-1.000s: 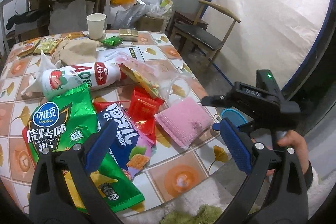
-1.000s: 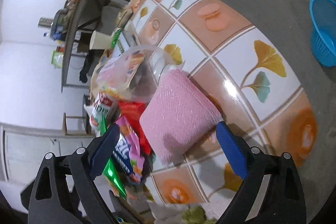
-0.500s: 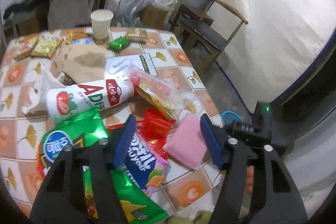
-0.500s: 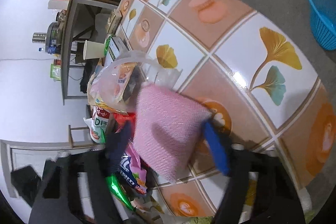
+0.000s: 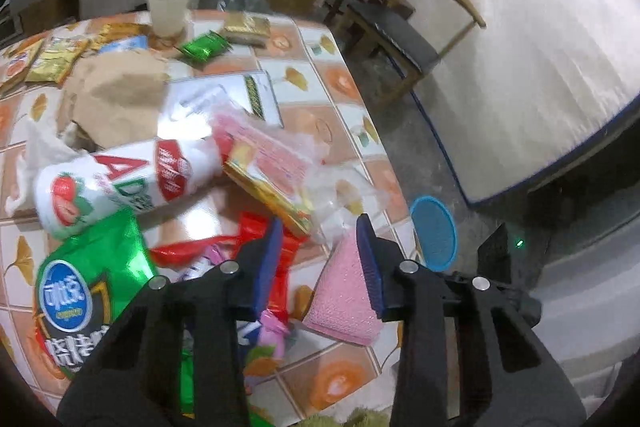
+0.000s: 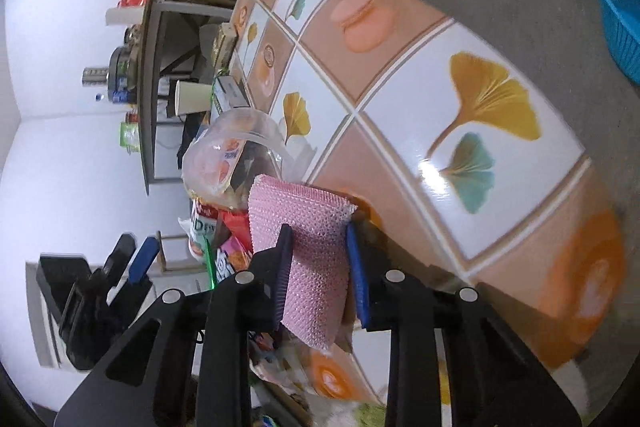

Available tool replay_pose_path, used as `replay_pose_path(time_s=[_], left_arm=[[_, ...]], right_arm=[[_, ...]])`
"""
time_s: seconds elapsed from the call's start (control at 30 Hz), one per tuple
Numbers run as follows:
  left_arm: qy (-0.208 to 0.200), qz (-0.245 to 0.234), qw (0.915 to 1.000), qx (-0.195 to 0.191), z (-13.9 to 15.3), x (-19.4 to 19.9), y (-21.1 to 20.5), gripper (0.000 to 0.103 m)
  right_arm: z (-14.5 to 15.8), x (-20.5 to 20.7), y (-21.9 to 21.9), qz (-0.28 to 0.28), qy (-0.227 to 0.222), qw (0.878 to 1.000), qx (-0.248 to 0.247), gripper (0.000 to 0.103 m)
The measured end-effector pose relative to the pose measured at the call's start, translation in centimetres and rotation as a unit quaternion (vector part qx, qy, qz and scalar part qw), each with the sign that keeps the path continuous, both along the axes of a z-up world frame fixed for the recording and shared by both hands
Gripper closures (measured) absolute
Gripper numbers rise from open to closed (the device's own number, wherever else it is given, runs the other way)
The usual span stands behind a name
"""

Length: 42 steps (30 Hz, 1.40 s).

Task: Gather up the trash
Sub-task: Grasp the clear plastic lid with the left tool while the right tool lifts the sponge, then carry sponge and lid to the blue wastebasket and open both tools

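Your right gripper (image 6: 318, 269) is closing on the pink scouring pad (image 6: 308, 227), its blue pads flanking it at the near edge of the tiled table (image 6: 460, 99). Your left gripper (image 5: 318, 259) is closing too, empty, above the red wrapper (image 5: 256, 227) beside the pad.

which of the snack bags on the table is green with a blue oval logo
The big chip bag at the near left edge, below the strawberry bottle. The small green packet by the cup has no logo.
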<state>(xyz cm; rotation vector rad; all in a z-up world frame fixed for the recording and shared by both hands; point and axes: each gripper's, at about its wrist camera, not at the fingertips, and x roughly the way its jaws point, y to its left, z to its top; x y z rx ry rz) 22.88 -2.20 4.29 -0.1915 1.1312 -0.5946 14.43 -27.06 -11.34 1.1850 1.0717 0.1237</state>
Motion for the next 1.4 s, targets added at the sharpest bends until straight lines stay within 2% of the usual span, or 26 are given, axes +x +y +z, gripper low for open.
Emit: replay_pose_path(time_s=[0.1, 0.17, 0.2, 0.27, 0.33, 0.43, 0.5, 0.53, 0.57, 0.63, 0.9, 1.03, 1.13, 1.23, 1.4], left_arm=[[-0.006, -0.027, 0.9993, 0.024, -0.5, -0.3, -2.2, 0.069], [-0.029, -0.048, 0.9962, 0.066, -0.7, -0.5, -3.8, 0.069], [-0.059, -0.062, 0.9901, 0.111, -0.8, -0.8, -5.3, 0.069], [-0.104, -0.089, 0.9751, 0.174, -1.2, -1.3, -7.6, 0.069], [-0.148, -0.121, 0.9544, 0.229, -1.8, -1.6, -10.1, 0.069], [-0.18, -0.162, 0.9263, 0.289, -3.4, -1.6, -12.8, 0.069], [-0.193, -0.175, 0.9106, 0.321, -4.4, -1.4, -13.9, 0.071], [-0.197, -0.179, 0.9033, 0.337, -5.0, -1.3, -14.4, 0.077], [-0.199, -0.181, 0.8987, 0.346, -5.3, -1.1, -14.6, 0.088], [-0.209, -0.183, 0.8923, 0.356, -5.4, -1.0, -14.8, 0.099], [-0.206, -0.168, 0.9153, 0.302, -1.8, -2.0, -13.7, 0.099], [-0.158, -0.156, 0.9421, 0.251, -0.3, -1.7, -13.2, 0.099], [-0.128, -0.161, 0.9555, 0.211, 0.3, -2.0, -14.3, 0.099], [-0.103, -0.178, 0.9612, 0.183, 0.1, -2.3, -17.3, 0.099], [-0.062, -0.216, 0.9636, 0.145, -1.2, -2.5, -24.5, 0.099]], right_arm=[[0.8, -1.2, -1.3, 0.009, -0.006, 1.0, -0.028, 0.076], [1.3, -2.1, -2.4, 0.008, -0.008, 0.999, -0.046, 0.076], [1.5, -2.5, -2.9, 0.005, -0.009, 0.999, -0.052, 0.077], [1.8, -3.0, -3.9, 0.001, -0.013, 0.998, -0.06, 0.077], [1.9, -3.4, -4.4, -0.003, -0.016, 0.998, -0.061, 0.077], [1.6, -3.8, -5.1, -0.007, -0.02, 0.998, -0.052, 0.077], [1.3, -3.9, -5.3, -0.008, -0.022, 0.999, -0.045, 0.077], [1.2, -4.0, -5.4, -0.008, -0.024, 0.999, -0.043, 0.078], [1.2, -4.0, -5.5, -0.007, -0.026, 0.999, -0.039, 0.078], [1.0, -4.3, -5.7, -0.007, -0.029, 0.999, -0.032, 0.079], [1.7, -4.9, -6.6, -0.006, -0.054, 0.998, -0.018, 0.08], [2.5, -6.0, -7.7, -0.014, -0.068, 0.997, -0.014, 0.08], [3.1, -7.7, -9.4, -0.031, -0.078, 0.996, -0.017, 0.08], [4.0, -9.8, -12.2, -0.063, -0.084, 0.994, -0.032, 0.08], [4.4, -14.7, -18.5, -0.14, -0.067, 0.985, -0.07, 0.08]])
